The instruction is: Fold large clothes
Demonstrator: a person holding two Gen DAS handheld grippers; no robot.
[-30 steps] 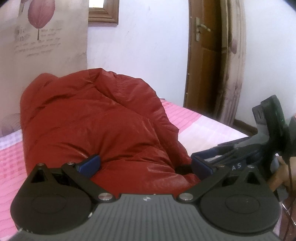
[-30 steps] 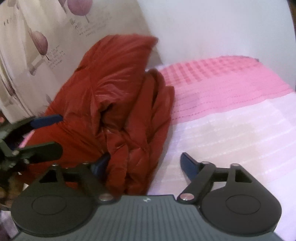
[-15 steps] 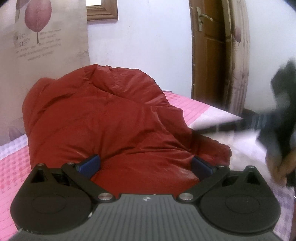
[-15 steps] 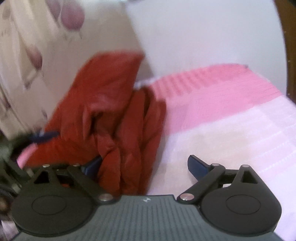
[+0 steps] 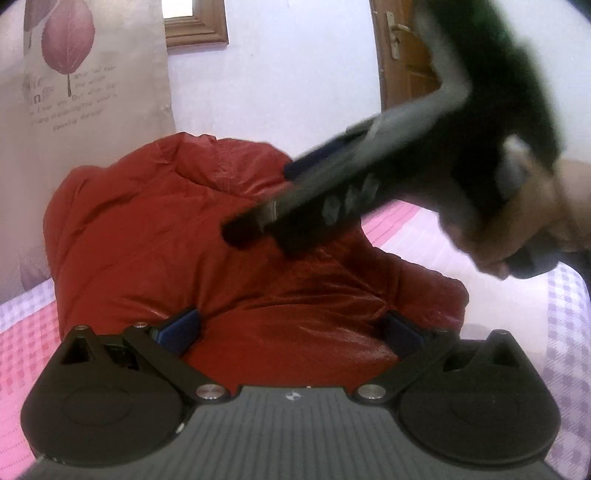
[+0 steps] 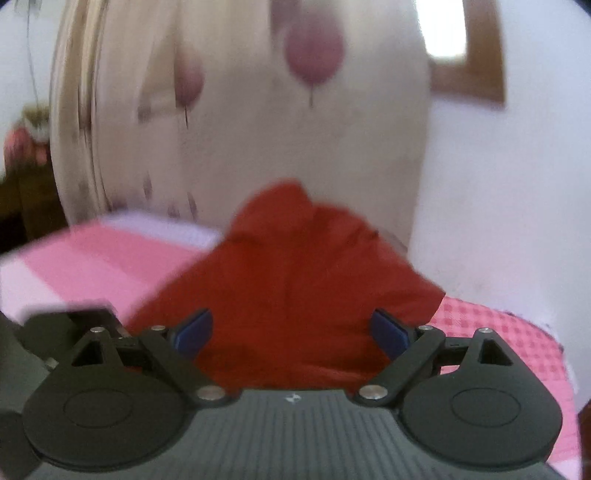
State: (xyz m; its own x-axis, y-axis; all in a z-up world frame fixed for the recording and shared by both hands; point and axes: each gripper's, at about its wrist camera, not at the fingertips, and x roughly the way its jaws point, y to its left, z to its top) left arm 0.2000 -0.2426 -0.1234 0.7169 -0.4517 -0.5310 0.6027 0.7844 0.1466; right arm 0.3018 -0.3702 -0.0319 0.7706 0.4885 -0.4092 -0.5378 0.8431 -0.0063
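A red puffy jacket (image 5: 207, 266) lies bunched on the bed, its far end heaped up against the curtain. My left gripper (image 5: 291, 330) is open at its widest, low at the jacket's near edge, and the fabric bulges between its blue pads (image 5: 181, 328). A hand (image 5: 524, 229) holds my right gripper (image 5: 258, 201) in the air above the middle of the jacket, blurred, pointing left. In the right wrist view my right gripper (image 6: 291, 330) stands open with nothing gripped. The jacket (image 6: 295, 280) lies below and beyond its pads (image 6: 389, 332).
The bed sheet (image 5: 22, 343) is pink and white checked and runs out on both sides of the jacket. A leaf-print curtain (image 5: 85, 92) hangs behind the jacket, beside a wooden window frame (image 5: 195, 26). A brown door (image 5: 402, 62) stands at the back right.
My right gripper has left the jacket's right side, risen and rolled, and now hovers over the jacket. The jacket's right flap has spread out onto the sheet. The left gripper has hardly moved.
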